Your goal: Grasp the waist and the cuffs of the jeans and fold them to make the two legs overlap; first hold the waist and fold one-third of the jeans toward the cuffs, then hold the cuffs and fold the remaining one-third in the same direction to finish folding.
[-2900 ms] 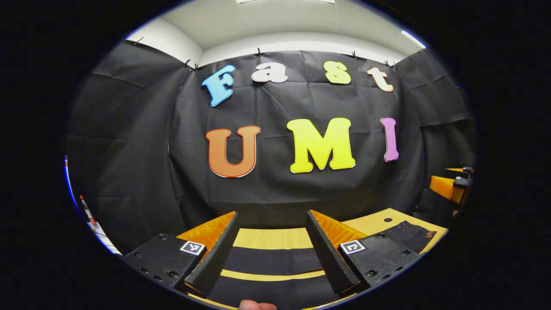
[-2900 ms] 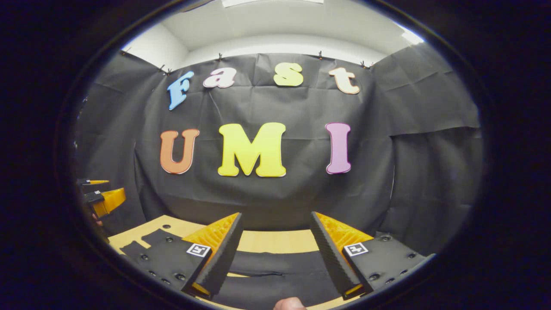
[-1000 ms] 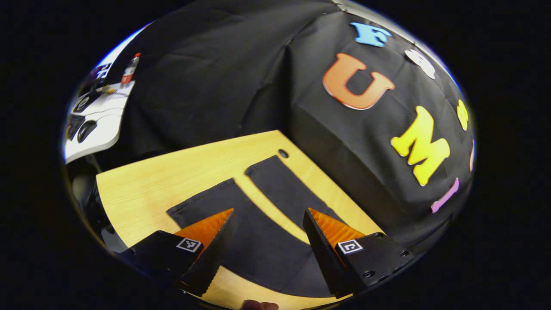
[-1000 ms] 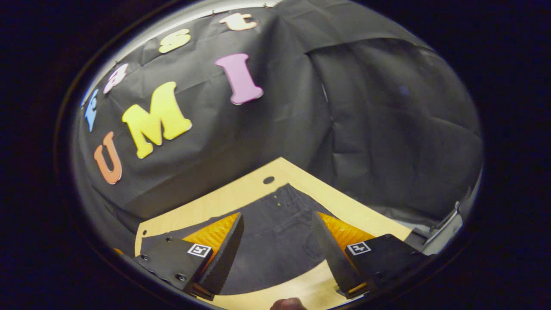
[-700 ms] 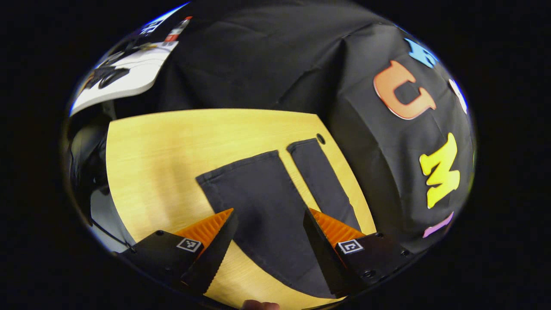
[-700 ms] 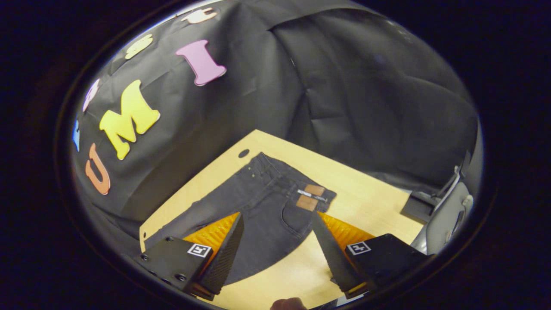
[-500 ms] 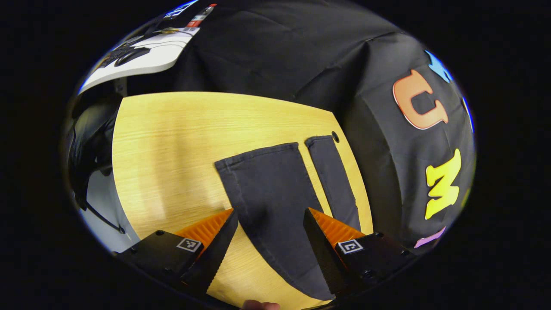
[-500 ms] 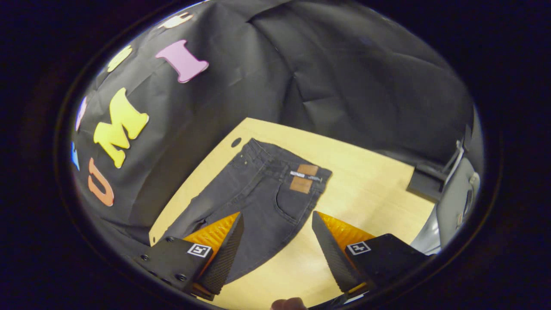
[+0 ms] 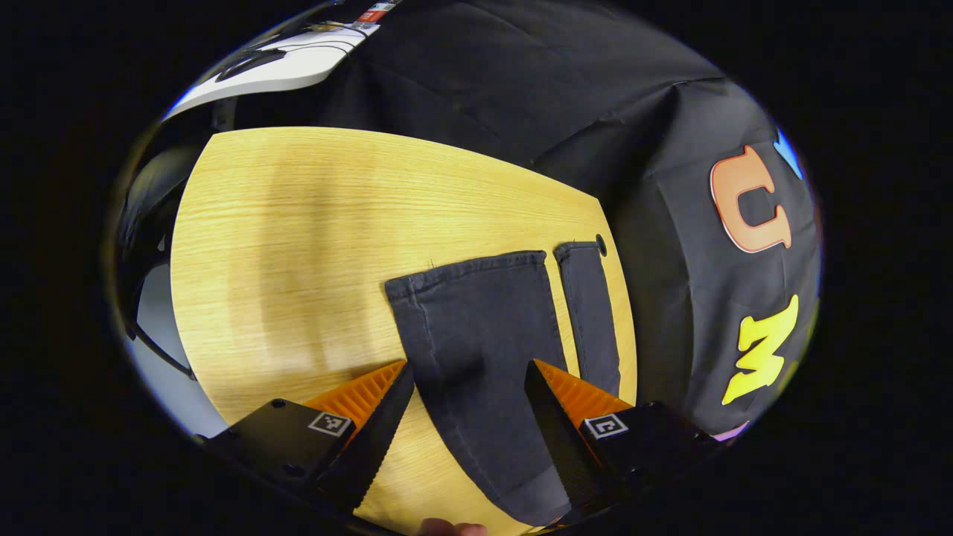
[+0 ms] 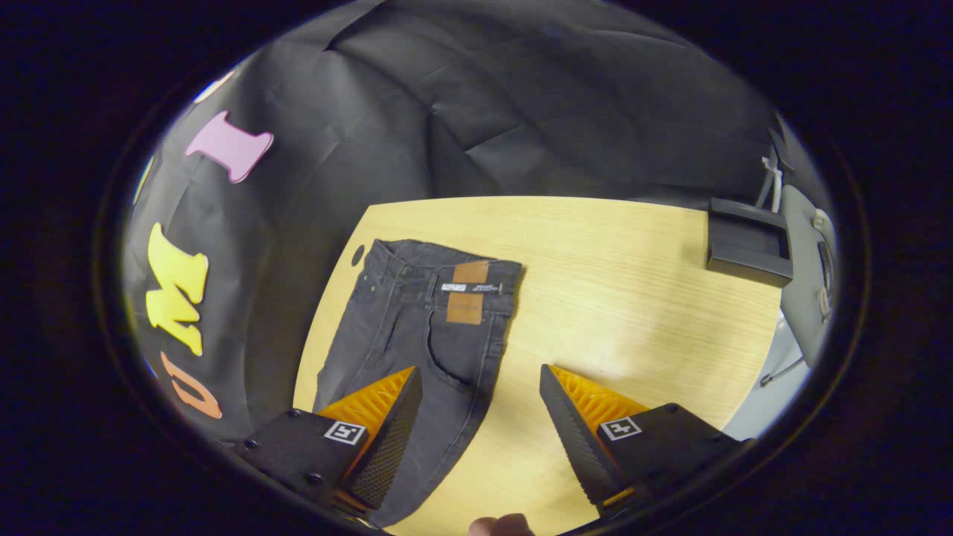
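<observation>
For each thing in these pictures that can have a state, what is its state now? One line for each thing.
jeans: spread flat on the table, unfolded, legs apart
waist: flat, not gripped
cuffs: flat, side by side, not gripped
left gripper: open, above the nearer leg
right gripper: open, above the jeans' edge
table: bare wood beside the jeans

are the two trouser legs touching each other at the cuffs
Apart. The left gripper view shows a strip of bare table between the near leg and the far leg.
</observation>
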The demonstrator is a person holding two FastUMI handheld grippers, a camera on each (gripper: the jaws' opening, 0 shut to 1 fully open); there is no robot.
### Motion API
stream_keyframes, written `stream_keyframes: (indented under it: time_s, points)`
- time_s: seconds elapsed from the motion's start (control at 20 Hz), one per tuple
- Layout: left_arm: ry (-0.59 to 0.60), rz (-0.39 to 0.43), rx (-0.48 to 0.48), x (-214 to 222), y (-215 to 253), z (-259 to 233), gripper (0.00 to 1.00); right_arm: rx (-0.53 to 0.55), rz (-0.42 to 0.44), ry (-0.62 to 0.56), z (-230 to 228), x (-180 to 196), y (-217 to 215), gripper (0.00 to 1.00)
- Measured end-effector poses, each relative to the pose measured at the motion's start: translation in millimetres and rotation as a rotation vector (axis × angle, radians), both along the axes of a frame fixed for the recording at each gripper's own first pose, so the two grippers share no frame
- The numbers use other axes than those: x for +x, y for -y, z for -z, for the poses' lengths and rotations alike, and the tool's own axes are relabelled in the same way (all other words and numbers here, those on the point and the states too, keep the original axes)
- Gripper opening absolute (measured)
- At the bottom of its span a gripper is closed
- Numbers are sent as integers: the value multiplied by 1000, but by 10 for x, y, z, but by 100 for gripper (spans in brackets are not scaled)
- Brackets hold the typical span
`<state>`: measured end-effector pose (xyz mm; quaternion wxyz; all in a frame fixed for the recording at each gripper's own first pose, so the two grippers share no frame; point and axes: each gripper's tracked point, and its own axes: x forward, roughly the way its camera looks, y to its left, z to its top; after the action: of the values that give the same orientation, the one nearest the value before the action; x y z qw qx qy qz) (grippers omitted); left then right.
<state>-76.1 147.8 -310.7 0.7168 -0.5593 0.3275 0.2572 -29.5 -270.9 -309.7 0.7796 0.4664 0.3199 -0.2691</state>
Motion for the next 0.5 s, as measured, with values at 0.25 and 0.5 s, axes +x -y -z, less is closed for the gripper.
stream_keyframes:
  time_s: [0.25,0.5]
  points:
    - [10,-18,-24,117,-73,10,97,0,13,31,20,256,215,92]
    - [31,-36,-36,219,-135,-2,97,76,26,100,17,619,437,95]
